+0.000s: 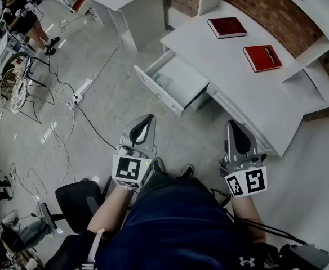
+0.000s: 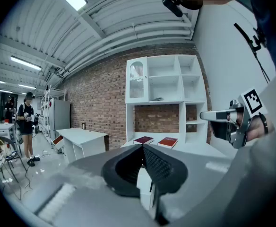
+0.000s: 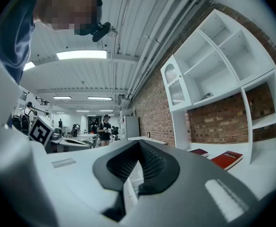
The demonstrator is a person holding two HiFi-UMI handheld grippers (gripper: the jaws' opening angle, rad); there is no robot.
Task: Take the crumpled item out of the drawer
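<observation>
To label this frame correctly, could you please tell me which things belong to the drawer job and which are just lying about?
Job: open drawer; pale crumpled item inside it; left gripper and right gripper, both shut.
Lying about: two red books on the desk; floor cables; black chair.

Open drawer is reachable from above; desk borders its rear.

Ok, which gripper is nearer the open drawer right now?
Left. In the head view the left gripper sits just short of the front panel of the open drawer, pointing toward it. The right gripper is off to its right, by the desk edge, farther away.
</observation>
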